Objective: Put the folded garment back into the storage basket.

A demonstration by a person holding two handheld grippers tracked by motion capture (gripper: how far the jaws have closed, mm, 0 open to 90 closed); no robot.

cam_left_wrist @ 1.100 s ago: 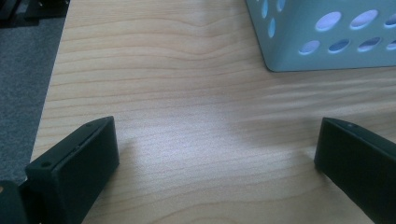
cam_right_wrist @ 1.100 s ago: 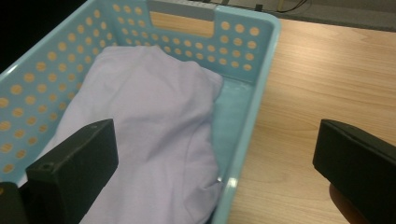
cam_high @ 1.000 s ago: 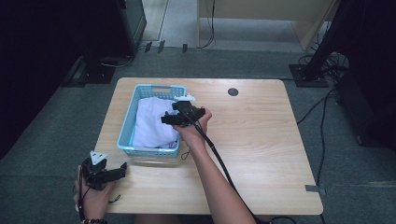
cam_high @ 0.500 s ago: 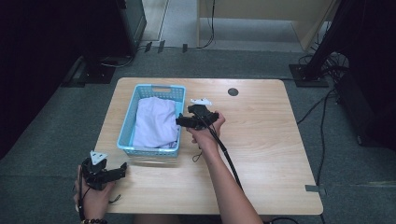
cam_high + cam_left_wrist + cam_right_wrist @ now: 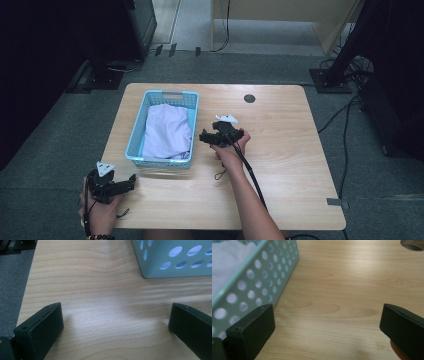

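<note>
A light blue perforated basket (image 5: 137,137) stands on the left half of the wooden table and holds a folded white cloth (image 5: 167,131). My right gripper (image 5: 206,138) hovers just right of the basket, open and empty; its own view has the basket wall (image 5: 249,287) at the left and bare wood between the jaws. My left gripper (image 5: 131,181) sits at the table's front left corner, open with nothing in it, and the basket's corner (image 5: 172,260) lies ahead of it to the right.
The table (image 5: 280,170) has a round cable hole (image 5: 249,98) near its far edge. Grey carpet surrounds it, with cables (image 5: 345,130) and stands to the right and dark equipment (image 5: 107,70) at the back left.
My right gripper has moved off the cloth in the basket and to the right, out over the bare table beside it. The left gripper has stayed put.
</note>
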